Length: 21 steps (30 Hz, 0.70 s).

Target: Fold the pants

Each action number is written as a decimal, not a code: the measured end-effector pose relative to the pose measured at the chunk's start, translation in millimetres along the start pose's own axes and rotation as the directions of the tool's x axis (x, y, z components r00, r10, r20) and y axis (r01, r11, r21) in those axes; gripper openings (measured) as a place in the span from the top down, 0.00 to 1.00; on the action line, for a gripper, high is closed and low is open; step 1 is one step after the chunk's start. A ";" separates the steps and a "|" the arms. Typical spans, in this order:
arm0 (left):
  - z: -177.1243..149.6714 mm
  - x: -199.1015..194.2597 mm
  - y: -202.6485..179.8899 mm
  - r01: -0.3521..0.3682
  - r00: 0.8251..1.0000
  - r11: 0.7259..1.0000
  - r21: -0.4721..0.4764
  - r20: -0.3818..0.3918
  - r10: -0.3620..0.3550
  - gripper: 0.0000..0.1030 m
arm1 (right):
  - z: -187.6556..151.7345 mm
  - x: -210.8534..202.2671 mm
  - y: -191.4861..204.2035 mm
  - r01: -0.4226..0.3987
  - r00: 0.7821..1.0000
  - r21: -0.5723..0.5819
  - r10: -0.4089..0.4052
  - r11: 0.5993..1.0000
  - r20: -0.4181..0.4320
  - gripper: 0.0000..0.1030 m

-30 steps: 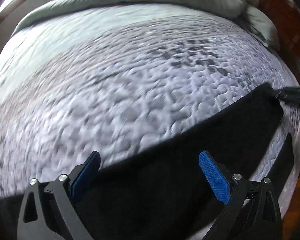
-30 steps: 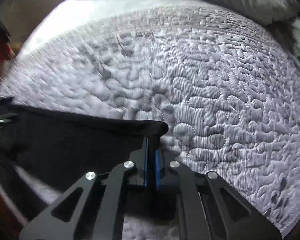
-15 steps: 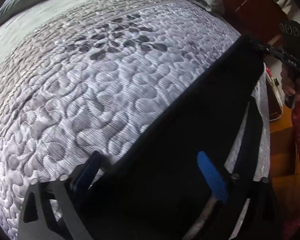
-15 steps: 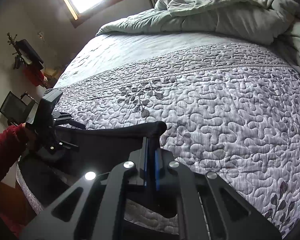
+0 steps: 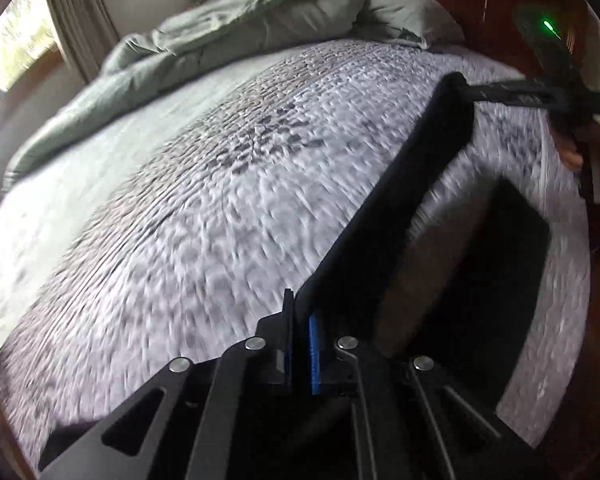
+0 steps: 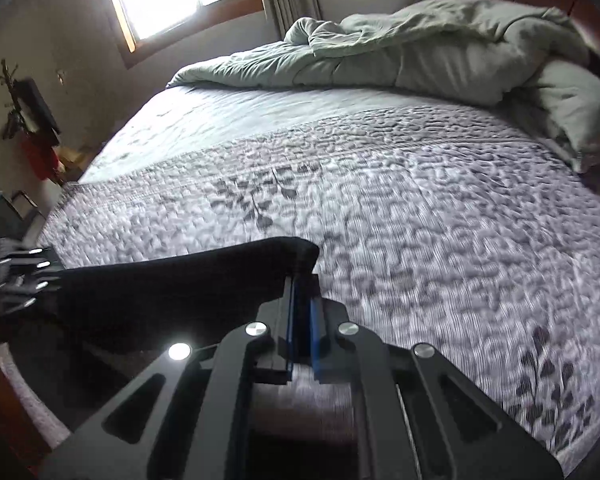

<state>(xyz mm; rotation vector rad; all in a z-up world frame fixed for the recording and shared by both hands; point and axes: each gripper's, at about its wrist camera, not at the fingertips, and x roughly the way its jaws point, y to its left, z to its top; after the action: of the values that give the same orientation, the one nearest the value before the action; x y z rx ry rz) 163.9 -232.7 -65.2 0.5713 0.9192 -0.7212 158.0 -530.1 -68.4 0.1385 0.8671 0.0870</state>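
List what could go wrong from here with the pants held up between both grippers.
1. Each gripper pinches only a thin edge: the left gripper and the right gripper grip the black pants at the very corners, so a tug could pull the cloth free.
2. The legs hang loose below the stretched edge, near the edge of the bed; they may land bunched or slide off it.
3. Both views are blurred by motion, so laying it down straight could be hard.
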 end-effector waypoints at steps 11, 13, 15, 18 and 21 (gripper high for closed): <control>-97.6 1.2 -84.3 -0.106 0.994 0.994 0.002 -0.015 0.106 0.93 | -134.5 -25.0 15.8 0.133 0.989 0.056 -0.129 0.989 -0.076 0.97; -109.5 10.9 -92.7 -0.117 0.993 0.993 0.021 -0.031 0.118 0.93 | -154.8 -22.9 9.9 0.163 0.981 0.111 -0.149 0.980 -0.127 0.92; -120.6 23.0 -96.7 -0.136 0.989 0.990 0.022 -0.059 0.137 0.92 | -167.4 -28.9 6.5 0.147 0.983 0.182 -0.123 0.972 -0.134 0.85; -126.8 24.8 -99.4 -0.167 0.985 0.986 0.029 -0.047 0.168 0.92 | -176.6 -43.0 8.5 0.047 0.994 0.292 -0.015 0.955 -0.112 0.61; -125.3 25.5 -98.5 -0.167 0.984 0.986 0.005 -0.055 0.167 0.91 | -176.9 -47.1 15.4 -0.069 0.989 0.376 0.114 0.924 -0.099 0.52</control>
<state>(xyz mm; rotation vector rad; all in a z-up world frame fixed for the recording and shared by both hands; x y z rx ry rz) 36.3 -213.8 -162.2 0.6632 0.9103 -0.5563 -7.9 -505.9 -143.6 0.5356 0.9906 0.0165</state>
